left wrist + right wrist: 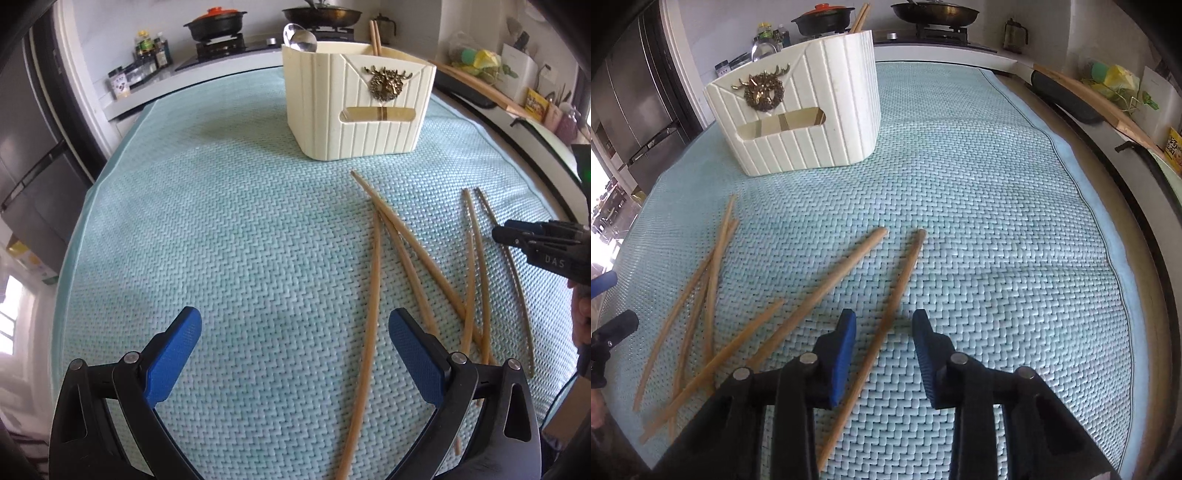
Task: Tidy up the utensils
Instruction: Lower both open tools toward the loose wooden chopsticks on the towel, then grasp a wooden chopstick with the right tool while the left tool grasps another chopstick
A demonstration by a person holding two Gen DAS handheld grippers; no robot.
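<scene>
Nearest, right gripper (883, 319) with ribbed blue pads apart, straddling one slim wooden chopstick (886, 321), not touching. Left gripper (294, 318) wide apart over woven teal mat (221, 221). Loose chopsticks (424, 258) at three o'clock. Farther, at twelve, cream fluted holder (354, 107).

mat (240, 221): woven cloth, pale teal, rough herringbone | chopsticks (827, 288): bare wood, matt | holder (332, 110): cream ribbed plastic, matt; emblem (386, 83) brassy metal | spoon (301, 37): polished metal, glossy | gripper pads (844, 354): blue, textured.
</scene>
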